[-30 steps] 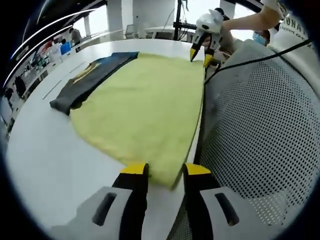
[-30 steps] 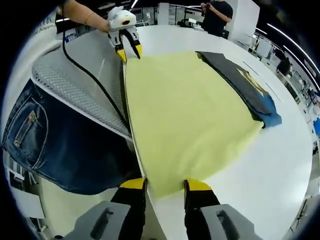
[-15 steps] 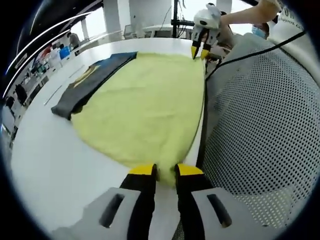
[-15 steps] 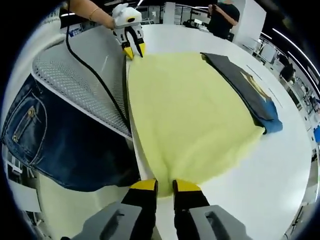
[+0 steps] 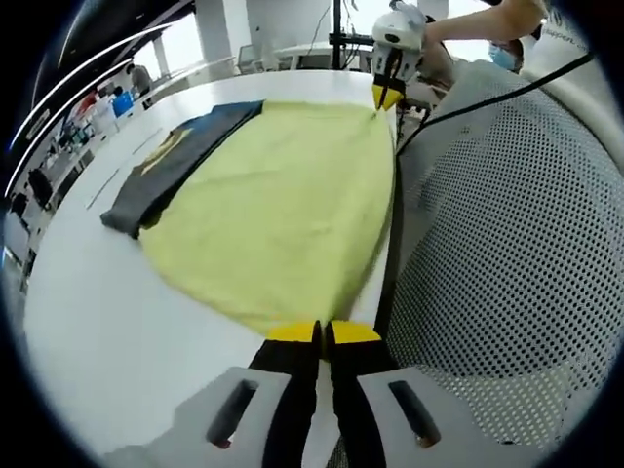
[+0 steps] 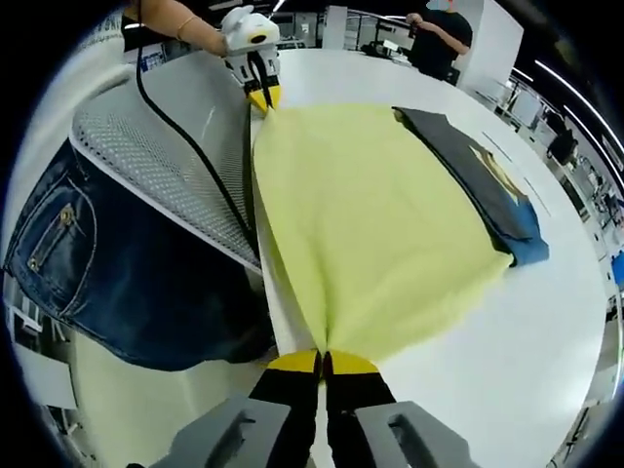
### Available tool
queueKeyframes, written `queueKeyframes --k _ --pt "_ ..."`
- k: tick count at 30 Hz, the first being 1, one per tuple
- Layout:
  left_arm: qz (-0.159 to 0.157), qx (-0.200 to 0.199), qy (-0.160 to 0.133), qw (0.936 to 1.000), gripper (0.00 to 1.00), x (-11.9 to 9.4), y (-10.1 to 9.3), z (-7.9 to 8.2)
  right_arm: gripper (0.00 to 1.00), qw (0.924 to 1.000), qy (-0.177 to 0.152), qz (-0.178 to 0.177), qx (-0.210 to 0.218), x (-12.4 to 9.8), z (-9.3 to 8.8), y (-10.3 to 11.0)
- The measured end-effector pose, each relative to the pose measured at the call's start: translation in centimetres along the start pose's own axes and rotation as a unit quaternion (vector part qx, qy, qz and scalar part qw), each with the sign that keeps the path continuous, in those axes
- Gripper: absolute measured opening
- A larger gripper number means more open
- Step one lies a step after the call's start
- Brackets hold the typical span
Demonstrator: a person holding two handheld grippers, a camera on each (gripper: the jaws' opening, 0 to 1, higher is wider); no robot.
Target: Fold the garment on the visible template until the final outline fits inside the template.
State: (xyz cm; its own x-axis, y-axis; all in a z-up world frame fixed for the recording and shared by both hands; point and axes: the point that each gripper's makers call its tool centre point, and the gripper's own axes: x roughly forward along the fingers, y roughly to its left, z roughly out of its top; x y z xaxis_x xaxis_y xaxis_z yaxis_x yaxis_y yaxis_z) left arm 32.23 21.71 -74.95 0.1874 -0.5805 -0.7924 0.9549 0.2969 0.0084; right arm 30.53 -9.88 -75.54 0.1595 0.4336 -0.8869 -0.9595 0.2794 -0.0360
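1. A yellow garment (image 5: 278, 210) lies spread flat on a white table (image 5: 107, 322), filling the middle of the left gripper view; in the right gripper view it runs from the upper centre down to the bottom centre (image 6: 375, 234).
2. The left gripper (image 5: 324, 333) sits at the bottom centre of its own view, jaws pressed together on the near edge of the yellow garment. In the right gripper view it appears at the upper left (image 6: 261, 97), pinching the far corner of the cloth.
3. The right gripper (image 6: 323, 363) is at the bottom centre of its view, jaws likewise closed on the garment's edge, with the fabric drawn up into a small crease there. In the left gripper view it shows at the top (image 5: 386, 96), clamped on the far corner.
4. A dark folded garment (image 5: 171, 161) with a blue part lies along the yellow cloth's far side, left in the left gripper view, right in the right gripper view (image 6: 483, 175).
5. A grey perforated mesh panel (image 5: 507, 224) borders the table edge, with a black cable (image 6: 190, 156) trailing across it.
6. Blue jeans (image 6: 107, 283) show at the left of the right gripper view.
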Motion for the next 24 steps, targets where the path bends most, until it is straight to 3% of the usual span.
queueKeyframes --k 14,24 --pt "0.005 -0.032 -0.012 0.9994 0.00 -1.7 -1.4 0.2 0.00 0.9998 -0.014 0.010 0.009 -1.5 0.3 1.6" --pt "0.001 -0.065 -0.036 0.9973 0.00 -4.2 -2.5 1.8 0.00 0.9995 -0.029 0.004 0.016 -3.8 0.8 2.3"
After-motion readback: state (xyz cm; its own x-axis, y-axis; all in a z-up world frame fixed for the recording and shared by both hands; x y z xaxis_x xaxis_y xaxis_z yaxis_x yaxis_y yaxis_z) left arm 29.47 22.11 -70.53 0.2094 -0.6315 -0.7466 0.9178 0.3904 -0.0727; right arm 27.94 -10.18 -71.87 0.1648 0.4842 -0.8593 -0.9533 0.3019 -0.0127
